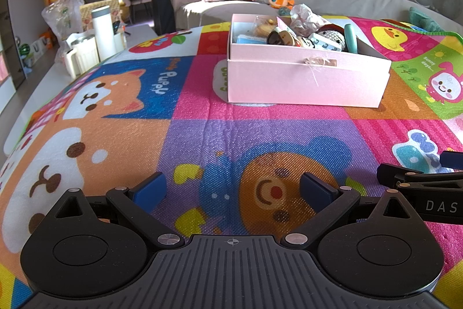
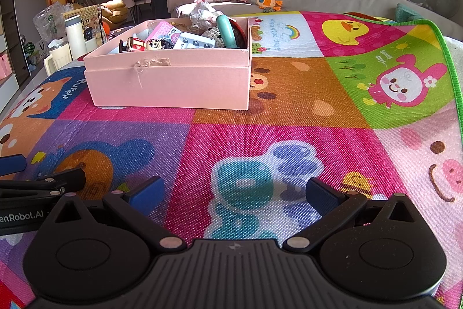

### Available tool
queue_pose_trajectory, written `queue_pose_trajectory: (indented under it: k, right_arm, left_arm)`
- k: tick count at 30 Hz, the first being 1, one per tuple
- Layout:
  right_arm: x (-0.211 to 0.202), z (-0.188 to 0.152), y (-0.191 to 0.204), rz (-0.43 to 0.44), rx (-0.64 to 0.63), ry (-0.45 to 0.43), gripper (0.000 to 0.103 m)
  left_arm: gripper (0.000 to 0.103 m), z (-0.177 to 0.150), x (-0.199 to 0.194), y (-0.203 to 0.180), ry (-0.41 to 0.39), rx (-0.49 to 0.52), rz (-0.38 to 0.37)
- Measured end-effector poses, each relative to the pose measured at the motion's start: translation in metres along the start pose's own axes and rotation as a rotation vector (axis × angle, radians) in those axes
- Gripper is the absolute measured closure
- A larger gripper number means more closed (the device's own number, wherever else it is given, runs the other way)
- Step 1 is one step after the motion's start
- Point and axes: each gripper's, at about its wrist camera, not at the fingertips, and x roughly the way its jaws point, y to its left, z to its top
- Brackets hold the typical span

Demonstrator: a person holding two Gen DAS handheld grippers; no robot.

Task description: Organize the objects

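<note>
Grippers are hovering low over a colourful cartoon-printed play mat (image 1: 260,118), side by side. Only the right view is showing the mat's green edge. The left gripper (image 1: 233,188) and right gripper (image 2: 234,193) are both gaping wide, grasping nothing. A pale pink cardboard box (image 1: 303,80) of small toys is sitting well ahead of the blue fingertips (image 2: 147,191).

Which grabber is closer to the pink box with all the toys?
Neither clearly. The left gripper and right gripper sit side by side on the mat, both open and short of the pink box, which lies ahead between them.
</note>
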Motion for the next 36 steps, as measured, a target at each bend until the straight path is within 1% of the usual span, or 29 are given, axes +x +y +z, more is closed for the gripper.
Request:
queue_pose_trajectory:
  k: [36]
  right_arm:
    - [0.0004, -0.0005, 0.0004, 0.003, 0.004, 0.0, 0.0]
  left_arm:
    - [0.002, -0.0003, -0.001, -0.0013, 0.0, 0.001, -0.002]
